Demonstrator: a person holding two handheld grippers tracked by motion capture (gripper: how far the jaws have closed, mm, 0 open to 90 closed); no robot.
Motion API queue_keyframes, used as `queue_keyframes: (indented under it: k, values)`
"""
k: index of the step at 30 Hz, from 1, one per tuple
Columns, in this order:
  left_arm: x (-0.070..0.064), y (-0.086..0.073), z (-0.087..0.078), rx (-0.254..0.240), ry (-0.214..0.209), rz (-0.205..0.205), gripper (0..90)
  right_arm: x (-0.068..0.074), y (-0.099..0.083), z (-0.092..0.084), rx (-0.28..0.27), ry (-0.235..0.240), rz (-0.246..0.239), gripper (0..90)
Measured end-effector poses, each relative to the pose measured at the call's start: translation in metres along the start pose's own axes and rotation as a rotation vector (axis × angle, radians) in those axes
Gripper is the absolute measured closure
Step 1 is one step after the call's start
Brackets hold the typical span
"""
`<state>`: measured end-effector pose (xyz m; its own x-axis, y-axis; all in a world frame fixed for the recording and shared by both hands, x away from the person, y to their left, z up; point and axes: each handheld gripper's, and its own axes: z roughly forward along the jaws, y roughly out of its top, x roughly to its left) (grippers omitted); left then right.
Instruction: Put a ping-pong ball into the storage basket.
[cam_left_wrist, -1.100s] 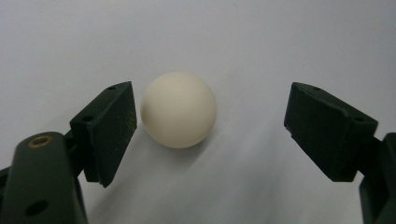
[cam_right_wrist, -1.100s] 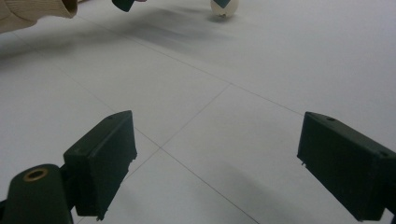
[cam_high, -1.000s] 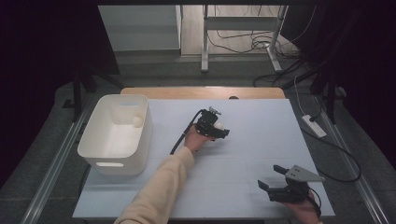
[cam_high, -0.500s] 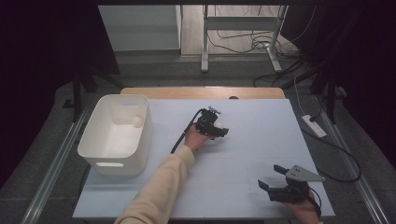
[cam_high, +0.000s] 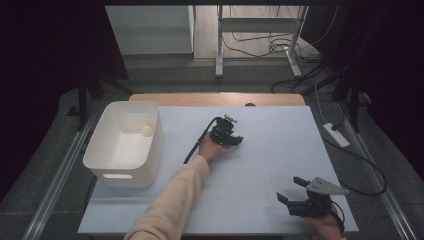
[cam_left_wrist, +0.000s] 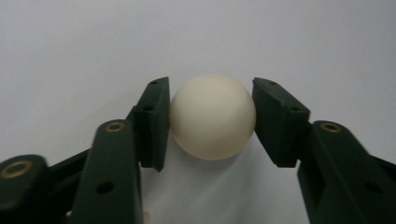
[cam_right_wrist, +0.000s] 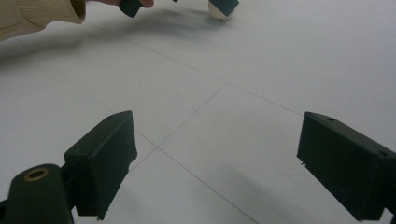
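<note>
Cream ball (cam_left_wrist: 212, 116), unmarked, just clamped between left gripper (cam_left_wrist: 211, 119) jaws, right gripper (cam_right_wrist: 224, 163) jaws wide

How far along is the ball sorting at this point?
Done: one ball already lies in the bin. In hand: the left gripper has just closed on a second ball on the table. Left: carrying it to the bin. The right gripper waits open.

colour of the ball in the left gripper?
Cream-white ball, plain; best in the left gripper view.
</note>
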<state>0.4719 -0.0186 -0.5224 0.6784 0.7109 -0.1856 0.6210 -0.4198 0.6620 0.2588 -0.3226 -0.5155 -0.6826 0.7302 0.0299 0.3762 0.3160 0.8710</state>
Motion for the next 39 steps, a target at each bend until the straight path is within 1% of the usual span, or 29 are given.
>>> queue_keyframes:
  k: [7,9,11,14,22,24,27,32,39]
  values:
    - [0.0,0.001,0.0,0.006,0.002,0.005,50.5,0.0,0.0,0.0,-0.001,-0.001,0.0,11.8]
    - [-0.001,0.001,-0.001,0.009,0.02,0.012,50.6,0.0,0.0,0.0,0.0,0.0,0.0,11.8]
    - [-0.001,0.001,-0.002,0.003,0.021,0.013,50.7,0.0,0.0,0.0,-0.001,-0.001,-0.001,11.8]
    - [-0.001,0.003,-0.007,-0.01,0.018,0.015,50.7,0.0,0.0,0.0,0.0,-0.001,0.0,11.8]
    - [-0.003,0.005,-0.017,-0.021,0.012,0.028,50.7,0.0,0.0,0.0,-0.001,-0.002,-0.001,11.8]
    - [-0.005,0.005,-0.02,-0.029,0.006,0.026,50.7,0.0,0.0,-0.001,-0.001,-0.001,-0.001,11.8]
    - [-0.007,0.005,-0.025,-0.036,0.003,0.035,50.7,0.0,0.0,0.0,-0.002,-0.001,-0.002,11.8]
    - [-0.009,0.005,-0.031,-0.052,-0.003,0.038,50.6,0.0,0.0,0.0,-0.002,-0.001,-0.004,11.8]
    - [-0.011,0.005,-0.038,-0.06,-0.004,0.044,50.7,0.001,0.0,0.0,0.0,-0.001,-0.003,11.9]
